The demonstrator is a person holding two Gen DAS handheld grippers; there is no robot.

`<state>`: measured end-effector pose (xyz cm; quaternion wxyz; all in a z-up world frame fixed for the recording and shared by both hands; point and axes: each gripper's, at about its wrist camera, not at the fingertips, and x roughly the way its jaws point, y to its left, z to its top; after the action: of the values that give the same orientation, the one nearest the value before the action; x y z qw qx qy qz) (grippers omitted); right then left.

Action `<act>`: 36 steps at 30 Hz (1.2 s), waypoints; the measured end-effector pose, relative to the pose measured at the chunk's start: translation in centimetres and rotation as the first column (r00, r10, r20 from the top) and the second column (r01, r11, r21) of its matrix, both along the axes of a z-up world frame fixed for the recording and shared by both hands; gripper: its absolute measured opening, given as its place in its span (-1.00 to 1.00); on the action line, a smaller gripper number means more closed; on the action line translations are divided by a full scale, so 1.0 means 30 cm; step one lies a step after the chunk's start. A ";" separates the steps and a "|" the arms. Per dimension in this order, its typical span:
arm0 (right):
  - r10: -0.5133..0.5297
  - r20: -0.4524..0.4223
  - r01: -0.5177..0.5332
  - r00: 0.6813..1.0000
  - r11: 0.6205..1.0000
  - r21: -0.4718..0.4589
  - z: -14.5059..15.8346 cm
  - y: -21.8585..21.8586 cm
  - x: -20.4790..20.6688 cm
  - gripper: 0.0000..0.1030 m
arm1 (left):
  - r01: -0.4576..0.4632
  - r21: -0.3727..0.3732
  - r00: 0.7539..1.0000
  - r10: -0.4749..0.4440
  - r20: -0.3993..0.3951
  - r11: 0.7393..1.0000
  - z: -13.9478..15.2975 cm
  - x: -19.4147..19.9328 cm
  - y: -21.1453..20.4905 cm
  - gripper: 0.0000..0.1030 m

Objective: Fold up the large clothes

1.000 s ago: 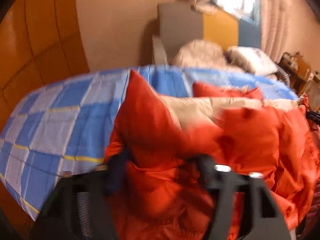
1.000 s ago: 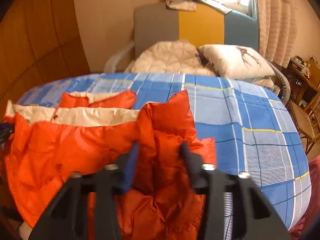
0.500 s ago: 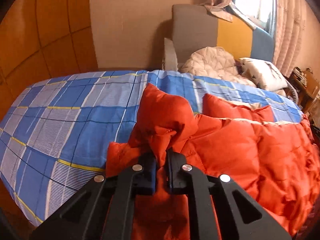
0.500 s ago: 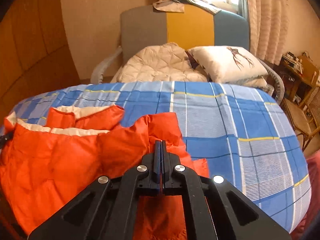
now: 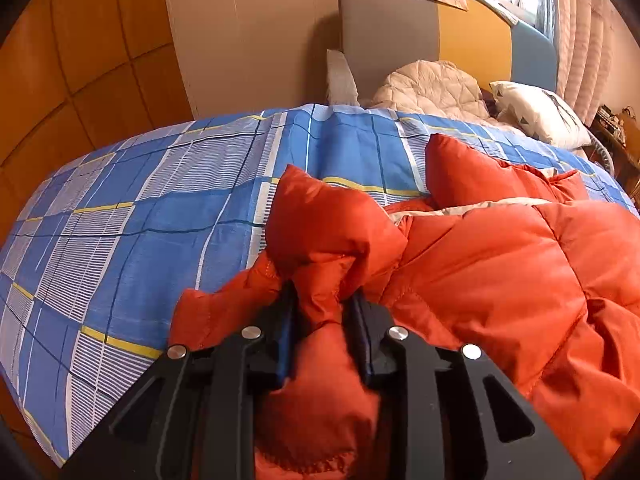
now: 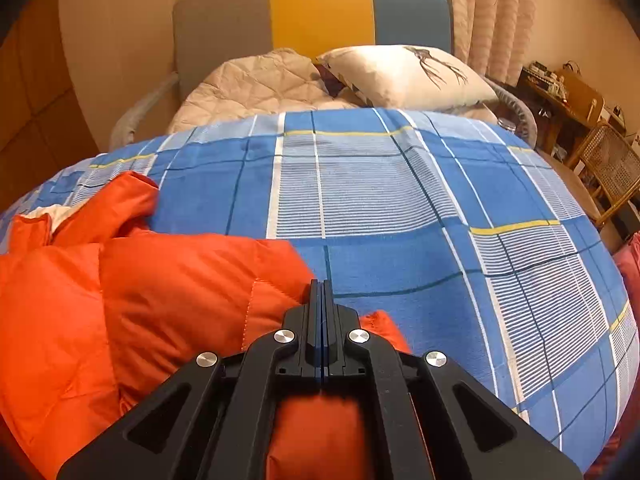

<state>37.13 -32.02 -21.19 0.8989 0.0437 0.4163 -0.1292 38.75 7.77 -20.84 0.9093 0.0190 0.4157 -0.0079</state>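
An orange puffer jacket with a cream lining lies bunched on the blue plaid bed cover. My left gripper is shut on a thick fold at the jacket's left end, fabric bulging between its fingers. In the right wrist view the jacket fills the lower left. My right gripper has its fingers pressed together at the jacket's right edge, with orange fabric under and behind them; whether fabric is pinched between the tips is hidden.
The bed cover stretches right and far. A quilted beige blanket and a white pillow lie by the grey, yellow and blue headboard. A wicker chair and cluttered wooden table stand at right.
Both grippers closed from open onto the jacket's ends. They have since moved apart, and the jacket has spread and slid toward the near edge of the bed.
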 end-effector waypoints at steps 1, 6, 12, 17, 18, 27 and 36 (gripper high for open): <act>0.000 -0.001 0.000 1.000 1.000 0.001 0.013 0.000 -0.006 -1.00 | 0.003 -0.005 1.000 -0.003 0.004 1.000 0.005 -0.007 0.004 -0.50; 0.045 0.103 -0.046 0.994 0.999 0.007 0.161 0.030 -0.123 -0.61 | 0.001 -0.059 0.998 0.003 0.069 0.998 0.107 -0.135 0.036 0.25; 0.277 0.197 -0.271 0.941 0.961 -0.056 0.296 0.233 -0.304 -0.13 | 0.059 -0.123 0.978 -0.033 0.204 0.991 0.260 -0.359 -0.027 0.37; 0.398 0.097 -0.391 0.912 0.917 -0.084 0.218 0.383 -0.267 -0.56 | 0.160 -0.054 0.975 -0.150 0.163 0.986 0.227 -0.362 -0.189 0.19; 0.390 0.083 -0.383 0.917 0.920 -0.088 0.197 0.387 -0.239 -0.56 | 0.159 -0.038 0.979 -0.152 0.139 0.987 0.208 -0.336 -0.209 0.11; 0.273 0.013 -0.272 0.962 0.961 -0.037 0.041 0.321 -0.022 -0.73 | 0.101 -0.059 0.994 -0.099 0.041 0.993 0.106 -0.130 -0.203 0.19; 0.249 0.026 -0.249 0.968 0.968 -0.015 0.018 0.293 -0.023 -0.81 | 0.091 -0.071 0.994 -0.086 0.070 0.993 0.090 -0.185 -0.195 0.23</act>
<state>36.44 -23.23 -20.64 0.9140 -0.0121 0.4052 -0.0172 33.19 1.91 -18.15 0.9215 0.0036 0.3831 -0.0629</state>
